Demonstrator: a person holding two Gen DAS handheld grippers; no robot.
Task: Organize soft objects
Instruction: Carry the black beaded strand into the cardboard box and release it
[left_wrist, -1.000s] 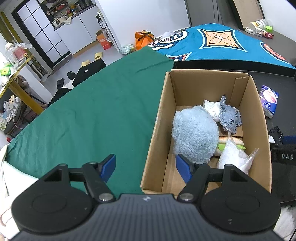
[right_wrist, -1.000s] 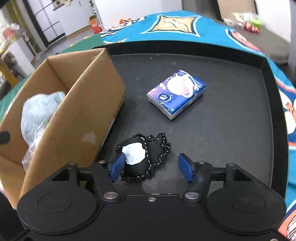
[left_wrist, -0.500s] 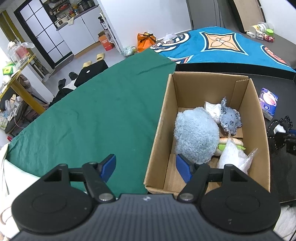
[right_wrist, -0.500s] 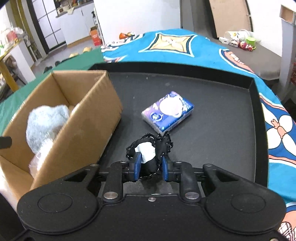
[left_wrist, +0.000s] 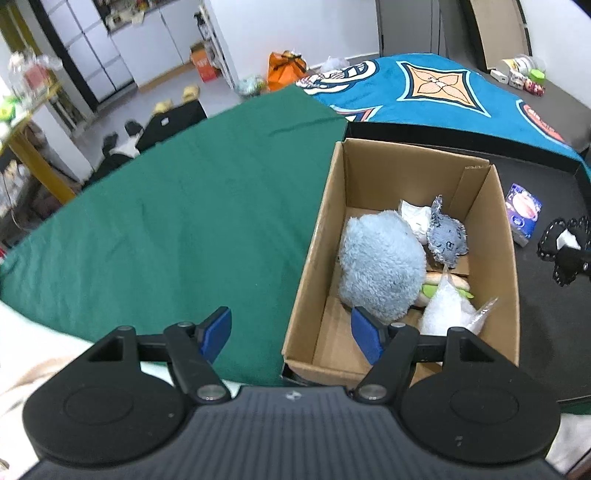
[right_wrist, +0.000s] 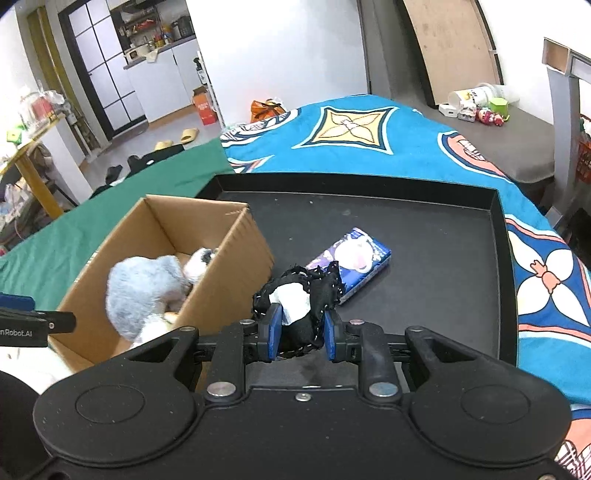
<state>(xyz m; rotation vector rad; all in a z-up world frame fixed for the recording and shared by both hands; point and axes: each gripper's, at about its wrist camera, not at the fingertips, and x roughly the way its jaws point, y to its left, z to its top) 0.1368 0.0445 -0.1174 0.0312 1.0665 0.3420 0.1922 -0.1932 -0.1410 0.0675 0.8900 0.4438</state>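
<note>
Black tray: right gripper jaws clamp black pouch; left gripper jaws open over cardboard box.

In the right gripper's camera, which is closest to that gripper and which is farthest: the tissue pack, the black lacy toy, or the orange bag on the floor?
1. Black lacy toy: clamped between the right gripper pads.
2. Tissue pack: just beyond, on the black tray.
3. Orange bag: far back on the floor.

Bright even indoor light; soft shadows; strong fisheye bending at edges; slight blur.
</note>
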